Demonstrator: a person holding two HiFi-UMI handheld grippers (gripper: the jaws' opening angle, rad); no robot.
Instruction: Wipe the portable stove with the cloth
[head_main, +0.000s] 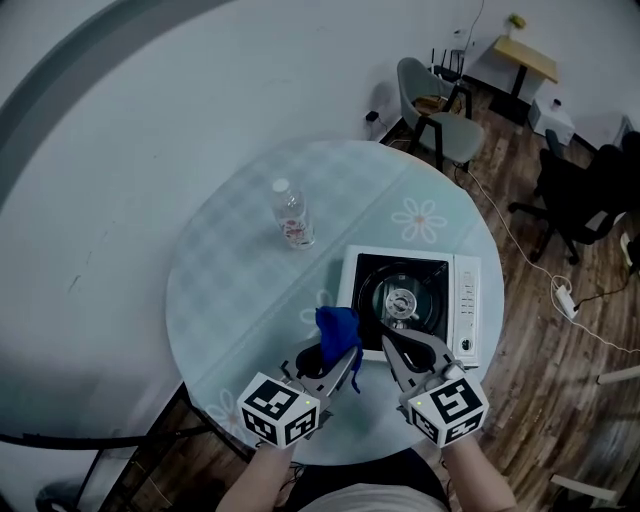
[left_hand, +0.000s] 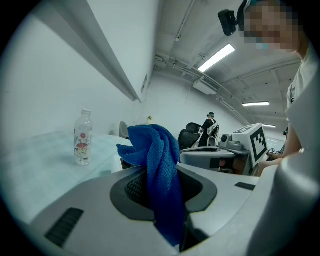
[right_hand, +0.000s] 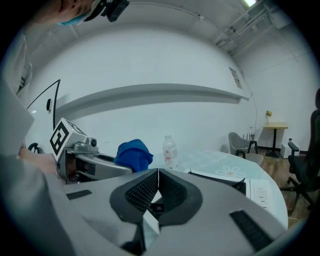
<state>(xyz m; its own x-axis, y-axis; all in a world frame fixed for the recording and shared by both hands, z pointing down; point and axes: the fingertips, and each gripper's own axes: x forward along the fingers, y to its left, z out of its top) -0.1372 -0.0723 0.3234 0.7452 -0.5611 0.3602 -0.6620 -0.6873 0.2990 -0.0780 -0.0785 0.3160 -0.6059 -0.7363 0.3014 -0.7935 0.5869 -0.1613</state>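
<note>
round pale table (head_main: 250, 280) against a white wall (head_main: 150, 120). white portable stove (head_main: 410, 300) with a black burner well, toward the table's near right side. blue cloth (head_main: 337, 330) bunched just beside the stove's near left corner, clamped in the left gripper (head_main: 350, 358). right gripper (head_main: 390, 350) over the stove's near edge, jaws pressed together on nothing. clear bottle (head_main: 293, 215) upright farther back, left of the stove. grey chair (head_main: 435, 105) beyond the table.

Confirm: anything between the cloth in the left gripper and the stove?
Nothing visible. The left gripper is shut on the cloth right at the stove's left edge. The bottle stands farther back, off that path. The right gripper, shut and empty, hovers over the stove's near edge beside the cloth.
</note>
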